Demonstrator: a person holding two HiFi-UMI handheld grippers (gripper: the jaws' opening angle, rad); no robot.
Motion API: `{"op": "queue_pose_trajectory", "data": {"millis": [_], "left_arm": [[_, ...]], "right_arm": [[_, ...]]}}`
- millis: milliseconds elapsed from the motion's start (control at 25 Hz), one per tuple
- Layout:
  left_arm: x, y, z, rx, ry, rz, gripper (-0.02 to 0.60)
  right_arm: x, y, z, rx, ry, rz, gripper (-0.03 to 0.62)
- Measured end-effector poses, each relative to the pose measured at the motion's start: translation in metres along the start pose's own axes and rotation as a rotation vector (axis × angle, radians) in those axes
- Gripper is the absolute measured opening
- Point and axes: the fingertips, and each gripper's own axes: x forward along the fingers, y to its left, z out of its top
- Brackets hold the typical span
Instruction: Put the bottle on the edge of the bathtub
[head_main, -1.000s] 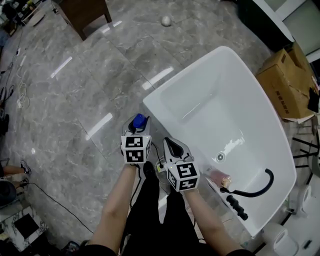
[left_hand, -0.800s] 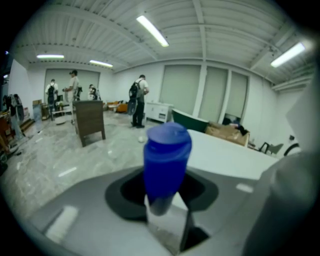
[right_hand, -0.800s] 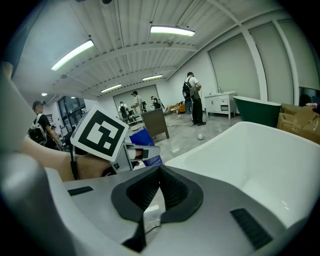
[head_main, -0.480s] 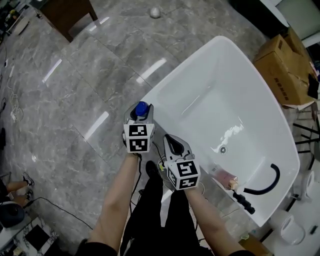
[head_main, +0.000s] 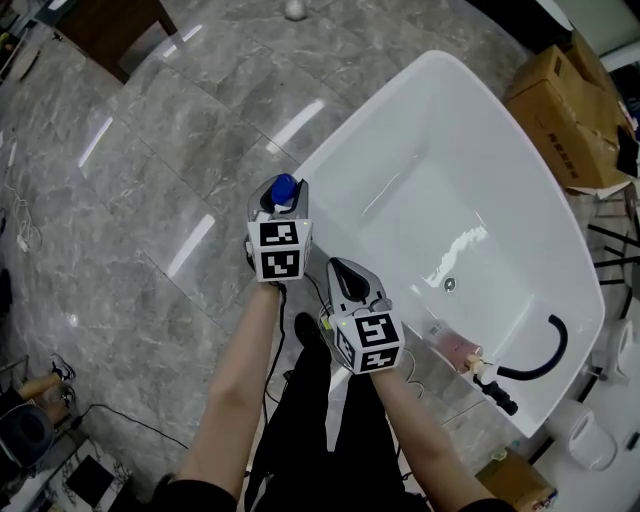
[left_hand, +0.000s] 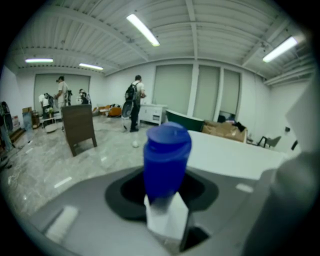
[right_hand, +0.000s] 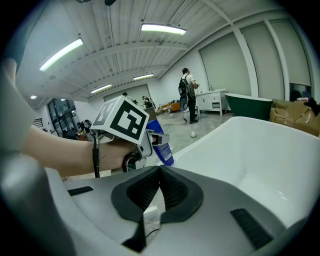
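A bottle (head_main: 284, 187) with a blue cap stands between the jaws of my left gripper (head_main: 283, 200), which is shut on it. It hangs right beside the near left corner of the white bathtub (head_main: 330, 150). In the left gripper view the bottle (left_hand: 166, 155) rises upright in front of the tub's rim (left_hand: 235, 152). My right gripper (head_main: 347, 272) sits just to the right and nearer me, over the tub's near rim, shut with nothing in it. From the right gripper view, its jaws (right_hand: 159, 172) meet, and the left gripper (right_hand: 150, 142) with the bottle (right_hand: 162, 147) shows beyond.
A black hose (head_main: 540, 360) and a pinkish bottle (head_main: 455, 350) lie at the tub's near right end. Cardboard boxes (head_main: 565, 100) stand beyond the tub. A brown wooden piece (head_main: 100, 25) and a white ball (head_main: 294, 10) are on the marble floor. People (left_hand: 134, 102) stand far off.
My left gripper has carried the bottle forward, from beside the tub's outer wall up to its corner rim. The right gripper has shifted slightly along with it.
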Motion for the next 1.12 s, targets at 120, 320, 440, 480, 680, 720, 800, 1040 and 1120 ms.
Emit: {"op": "queue_pose_trajectory", "data": {"millis": [120,320,440,480,680,720,800,1040,1120], "left_arm": [[0.005,-0.002,0.0,0.027,0.001,-0.004,0.163],[0.007,-0.007,0.002,0.062,-0.002,-0.005,0.163],[0.007,-0.007,0.001,0.064,-0.003,-0.005,0.164],[0.008,-0.006,0.001,0.063,-0.003,-0.006,0.164],[0.009,-0.003,0.002,0.043,-0.004,-0.005,0.166],[0.01,-0.003,0.002,0.047,-0.003,-0.006,0.167],[0.011,-0.003,0.003,0.054,0.001,-0.008,0.167],[0.013,-0.004,0.001,0.055,0.011,-0.016,0.169],[0.013,-0.005,0.002,0.049,0.011,-0.025,0.176]], "right_arm": [[0.002,-0.004,-0.001,0.005,-0.001,-0.006,0.003],[0.003,-0.007,0.0,0.01,-0.002,-0.009,0.003],[0.002,-0.007,-0.001,0.011,0.001,-0.008,0.003],[0.002,-0.007,-0.002,0.011,0.003,-0.007,0.003],[0.001,-0.009,-0.003,0.013,0.003,-0.01,0.003],[0.001,-0.009,-0.003,0.013,0.003,-0.011,0.003],[0.001,-0.009,-0.003,0.012,0.003,-0.011,0.003],[0.0,-0.01,-0.004,0.01,0.003,-0.013,0.003],[-0.001,-0.009,-0.003,0.009,0.003,-0.013,0.003]]}}
